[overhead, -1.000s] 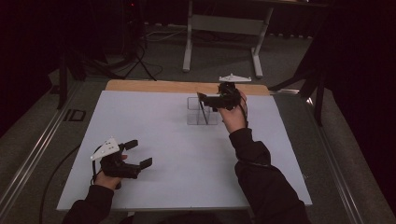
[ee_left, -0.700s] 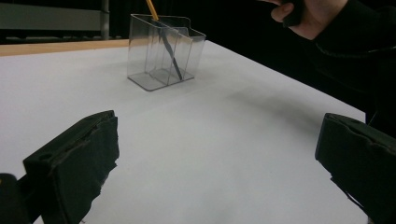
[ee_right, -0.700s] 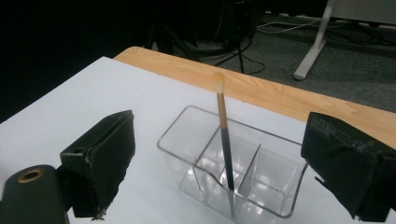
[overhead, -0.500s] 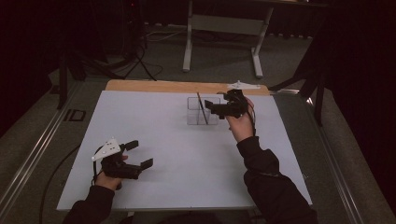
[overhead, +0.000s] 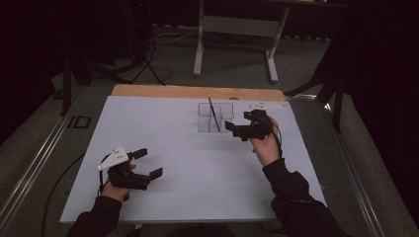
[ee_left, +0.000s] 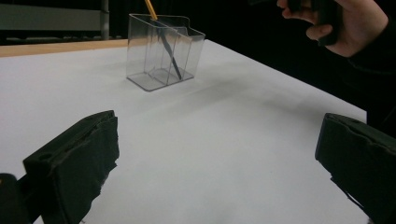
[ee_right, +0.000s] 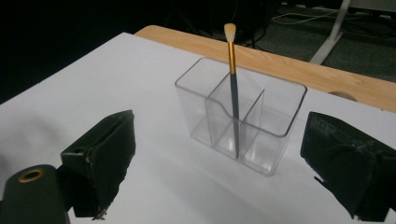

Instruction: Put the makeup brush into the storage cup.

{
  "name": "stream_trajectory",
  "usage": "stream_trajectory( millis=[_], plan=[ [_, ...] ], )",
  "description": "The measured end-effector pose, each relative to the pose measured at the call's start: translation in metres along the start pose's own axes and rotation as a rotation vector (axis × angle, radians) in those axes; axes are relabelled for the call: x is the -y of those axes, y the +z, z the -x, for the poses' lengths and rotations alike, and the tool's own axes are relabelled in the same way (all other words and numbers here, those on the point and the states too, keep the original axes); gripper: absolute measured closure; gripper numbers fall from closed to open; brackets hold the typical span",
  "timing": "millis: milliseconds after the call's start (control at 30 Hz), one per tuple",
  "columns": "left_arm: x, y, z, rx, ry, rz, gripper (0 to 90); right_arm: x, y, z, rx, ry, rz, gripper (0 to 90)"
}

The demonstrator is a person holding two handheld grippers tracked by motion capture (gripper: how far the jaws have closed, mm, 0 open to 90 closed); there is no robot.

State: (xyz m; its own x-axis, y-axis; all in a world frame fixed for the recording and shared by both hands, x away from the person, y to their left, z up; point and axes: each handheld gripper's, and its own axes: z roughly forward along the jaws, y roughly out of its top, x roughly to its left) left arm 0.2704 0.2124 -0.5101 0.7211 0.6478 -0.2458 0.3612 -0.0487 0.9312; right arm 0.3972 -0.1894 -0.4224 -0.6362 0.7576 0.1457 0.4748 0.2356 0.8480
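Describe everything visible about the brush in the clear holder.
The brush is slim, with a dark handle, a gold ferrule and a pale bristle tip pointing up. It stands nearly upright, leaning slightly, handle end down in the clear plastic organizer and resting against one of its inner dividers. The organizer sits on the white table near the far edge. Neither hand-held gripper touches the brush; the right hand-held gripper is open beside the organizer.
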Motion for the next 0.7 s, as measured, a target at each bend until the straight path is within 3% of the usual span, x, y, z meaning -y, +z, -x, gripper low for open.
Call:
stream_trajectory(
  millis=[233,700],
  plan=[
    [0.000,0.000,0.001,0.001,-0.001,-0.002,0.0,0.010,-0.013,-0.008,-0.051,-0.009,-0.002,9.9],
    [0.000,0.000,0.001,-0.001,0.001,-0.003,0.0,0.039,-0.037,-0.021,-0.091,-0.056,-0.014,9.9]
  ],
)
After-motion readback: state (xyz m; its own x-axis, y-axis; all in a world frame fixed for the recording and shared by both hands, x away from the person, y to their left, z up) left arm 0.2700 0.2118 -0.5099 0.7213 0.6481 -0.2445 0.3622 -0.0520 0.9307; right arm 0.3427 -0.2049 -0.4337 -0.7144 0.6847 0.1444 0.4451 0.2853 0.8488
